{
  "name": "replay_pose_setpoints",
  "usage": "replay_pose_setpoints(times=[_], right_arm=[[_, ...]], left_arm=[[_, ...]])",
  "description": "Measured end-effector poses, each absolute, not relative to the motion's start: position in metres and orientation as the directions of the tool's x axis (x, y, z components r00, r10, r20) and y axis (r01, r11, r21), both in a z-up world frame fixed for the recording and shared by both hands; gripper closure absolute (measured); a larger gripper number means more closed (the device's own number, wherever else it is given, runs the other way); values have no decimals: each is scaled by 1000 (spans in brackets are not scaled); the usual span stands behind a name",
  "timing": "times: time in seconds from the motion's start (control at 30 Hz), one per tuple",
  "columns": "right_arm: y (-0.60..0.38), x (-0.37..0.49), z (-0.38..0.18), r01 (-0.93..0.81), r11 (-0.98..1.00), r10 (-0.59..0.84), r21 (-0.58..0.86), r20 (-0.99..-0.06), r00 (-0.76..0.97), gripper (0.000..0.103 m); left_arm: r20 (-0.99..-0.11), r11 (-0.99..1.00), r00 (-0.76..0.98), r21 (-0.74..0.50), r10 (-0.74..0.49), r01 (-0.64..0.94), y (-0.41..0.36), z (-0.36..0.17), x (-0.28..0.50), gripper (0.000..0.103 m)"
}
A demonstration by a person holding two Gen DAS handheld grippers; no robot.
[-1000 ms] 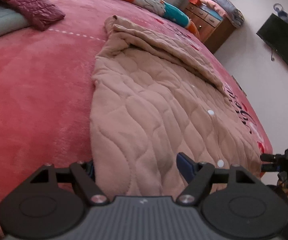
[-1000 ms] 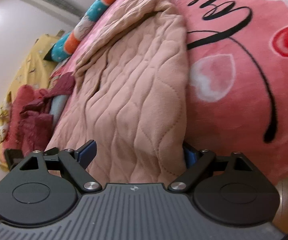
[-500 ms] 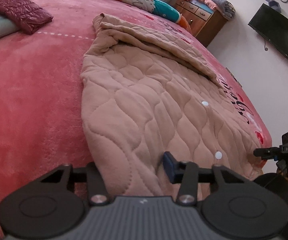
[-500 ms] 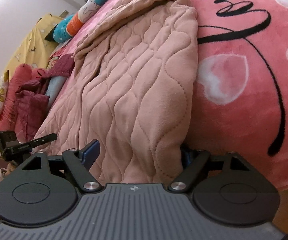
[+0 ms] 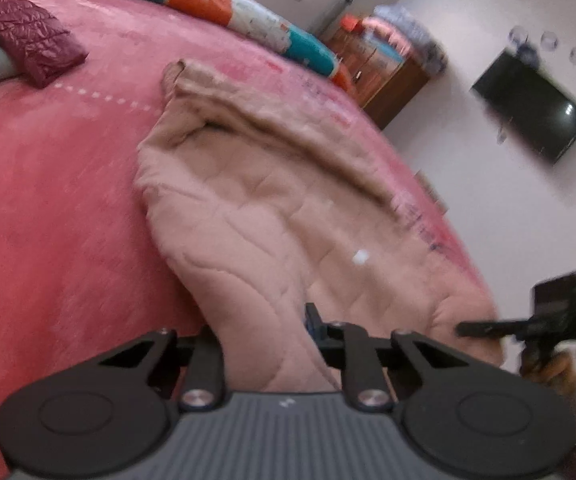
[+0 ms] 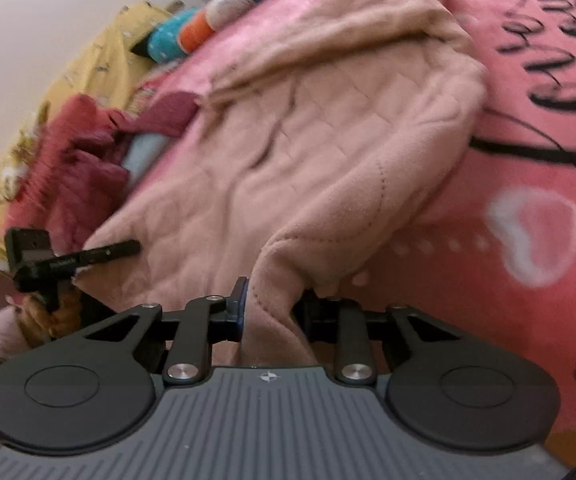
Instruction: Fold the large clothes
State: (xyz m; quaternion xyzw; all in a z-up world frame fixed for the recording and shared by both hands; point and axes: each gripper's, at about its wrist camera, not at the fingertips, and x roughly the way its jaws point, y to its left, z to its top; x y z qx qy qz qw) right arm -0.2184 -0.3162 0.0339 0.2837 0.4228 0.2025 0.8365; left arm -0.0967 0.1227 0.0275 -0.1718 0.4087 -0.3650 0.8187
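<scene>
While both grippers close, you pinch the robe (image 5: 272,216) hem.
Left gripper (image 5: 266,336), right gripper (image 6: 274,308) (fabric bunched between fingers) on pink bed (image 5: 48,200).

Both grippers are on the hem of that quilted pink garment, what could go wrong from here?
1. The left gripper and right gripper are closing on thick bunched folds of the quilted pink garment; either hem corner may slip out.
2. The loose folded flap on top may unfold when lifted.
</scene>
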Motion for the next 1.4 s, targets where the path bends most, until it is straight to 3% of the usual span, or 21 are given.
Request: replay_pose_setpoints(times=[0.2, 0.3, 0.5, 0.63, 0.83, 1.1, 1.27, 1.4], right_arm=[[-319, -201, 41, -88, 678, 597, 730, -477, 645, 76], [-331, -194, 50, -95, 570, 598, 816, -333, 729, 76], [-359, -155, 64, -99, 425, 473, 900, -127, 872, 76], [-381, -120, 57, -86, 314, 359, 945, -34, 933, 76], [-401, -72, 43, -71, 291, 185, 954, 17, 983, 76], [-417, -10, 6, 32, 361, 141, 932, -88, 986, 75], [-420, 4, -2, 87, 436, 150, 896, -168, 974, 73], [-421, -5, -9, 98, 408, 162, 908, -178, 971, 69]], left_arm=[[-433, 590, 421, -705, -797, 392, 127, 43, -76, 90], [-385, 558, 440, -736, -811, 384, 122, 54, -63, 90], [-294, 512, 520, -787, -802, 346, 112, 79, -10, 90], [-290, 520, 576, -805, -764, 286, 103, 86, 40, 90], [-340, 564, 631, -804, -697, 191, 76, 76, 112, 90], [-465, 616, 603, -786, -649, 57, 48, 32, 164, 88], [-454, 587, 588, -808, -670, 46, 56, 29, 165, 74], [-413, 586, 653, -808, -635, 59, 72, 43, 156, 27]])
